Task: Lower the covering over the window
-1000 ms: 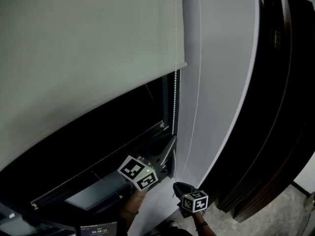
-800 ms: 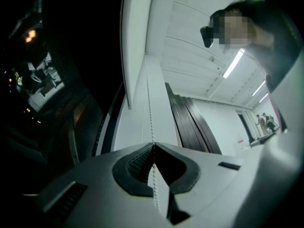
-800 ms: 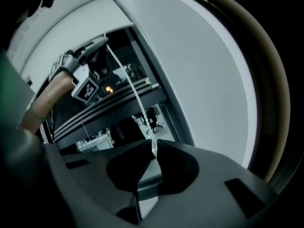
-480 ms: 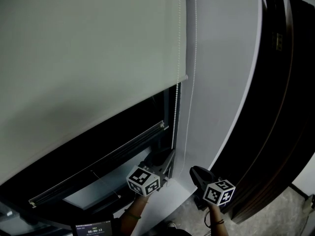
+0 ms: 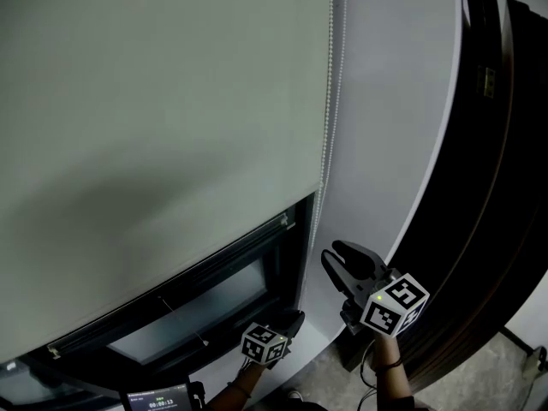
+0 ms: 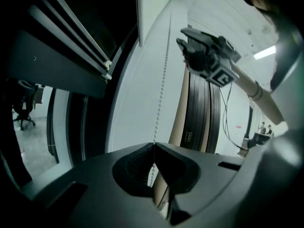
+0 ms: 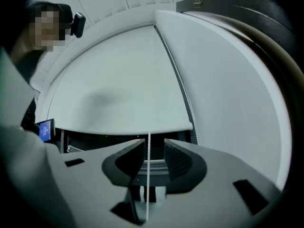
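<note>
A pale grey-green roller blind (image 5: 154,127) covers most of the dark window (image 5: 197,302); its bottom bar hangs a little above the sill. A white bead chain (image 5: 326,144) runs down the blind's right edge. Low down, my left gripper (image 5: 291,319) is shut on that chain, which rises from its closed tips (image 6: 153,146) as the bead chain (image 6: 163,80). My right gripper (image 5: 342,259) is higher, beside the chain. Its jaws (image 7: 153,151) are opening, and the chain (image 7: 148,175) passes between them without the pads pressing on it.
A white wall strip (image 5: 385,127) stands right of the window, with dark curved wooden panels (image 5: 488,187) beyond it. A small lit screen (image 5: 158,398) sits at the bottom edge. An office chair (image 6: 23,110) shows through the glass.
The blind's bottom edge has come well down. My left gripper moved downward with the chain. My right gripper rose beside the chain and its jaws spread apart.
</note>
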### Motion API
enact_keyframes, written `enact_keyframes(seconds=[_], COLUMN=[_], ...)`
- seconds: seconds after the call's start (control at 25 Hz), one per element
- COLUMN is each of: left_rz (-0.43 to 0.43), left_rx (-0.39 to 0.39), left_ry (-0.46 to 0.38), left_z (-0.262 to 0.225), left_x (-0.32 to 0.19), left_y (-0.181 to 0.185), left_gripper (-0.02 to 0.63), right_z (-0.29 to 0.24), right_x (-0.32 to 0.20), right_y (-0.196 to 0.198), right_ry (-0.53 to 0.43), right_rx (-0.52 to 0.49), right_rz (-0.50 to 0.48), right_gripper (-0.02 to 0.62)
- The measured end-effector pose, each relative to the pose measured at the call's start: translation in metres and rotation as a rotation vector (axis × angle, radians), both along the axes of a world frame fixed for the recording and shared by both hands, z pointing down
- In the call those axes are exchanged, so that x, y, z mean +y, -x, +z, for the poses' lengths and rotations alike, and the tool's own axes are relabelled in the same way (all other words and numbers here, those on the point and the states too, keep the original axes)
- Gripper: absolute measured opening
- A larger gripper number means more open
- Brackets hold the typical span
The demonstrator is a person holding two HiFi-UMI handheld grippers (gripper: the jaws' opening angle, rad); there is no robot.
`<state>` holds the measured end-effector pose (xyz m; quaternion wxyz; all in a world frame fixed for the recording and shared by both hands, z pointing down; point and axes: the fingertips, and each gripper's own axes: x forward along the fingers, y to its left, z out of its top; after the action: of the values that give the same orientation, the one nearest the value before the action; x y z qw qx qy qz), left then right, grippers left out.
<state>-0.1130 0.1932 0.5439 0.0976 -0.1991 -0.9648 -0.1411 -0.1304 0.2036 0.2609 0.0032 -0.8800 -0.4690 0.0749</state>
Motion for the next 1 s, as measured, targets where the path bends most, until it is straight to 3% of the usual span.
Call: enact_keyframes(seconds=[0.16, 0.48, 0.6, 0.64, 0.68, 0.88, 1.0], left_rz=[0.023, 0.010, 0.014, 0.016, 0.018, 0.048, 0.055], left_rx=[0.029, 0.031, 0.030, 0.029, 0.026, 0.036, 0.025], left_ry=[0.010, 0.007, 0.009, 0.009, 0.007, 0.002, 0.018], left_z=[0.007, 0.008, 0.009, 0.009, 0.009, 0.008, 0.000], left_x=[-0.009, 0.000, 0.004, 0.005, 0.006, 0.008, 0.011], left_y=[0.005, 0.004, 0.004, 0.004, 0.005, 0.003, -0.004], left_gripper=[0.006, 0.006, 0.006, 0.006, 0.006, 0.006, 0.012], right_z=[-0.050, -0.124, -0.134, -0.135, -0.135, -0.134, -0.134], right_x=[0.010, 0.030, 0.038, 0.040, 0.041, 0.035, 0.027], right_y=[-0.022, -0.026, -0.024, -0.022, -0.019, -0.002, 0.005], right_ry=[0.097, 0.241, 0.256, 0.258, 0.261, 0.309, 0.334], right_rx=[-0.019, -0.015, -0.006, -0.006, 0.000, 0.120, 0.139], right_rz=[-0.067, -0.080, -0.048, -0.027, -0.006, 0.047, 0.060], right_gripper=[0.115, 0.115, 0.107, 0.045, 0.027, 0.017, 0.017])
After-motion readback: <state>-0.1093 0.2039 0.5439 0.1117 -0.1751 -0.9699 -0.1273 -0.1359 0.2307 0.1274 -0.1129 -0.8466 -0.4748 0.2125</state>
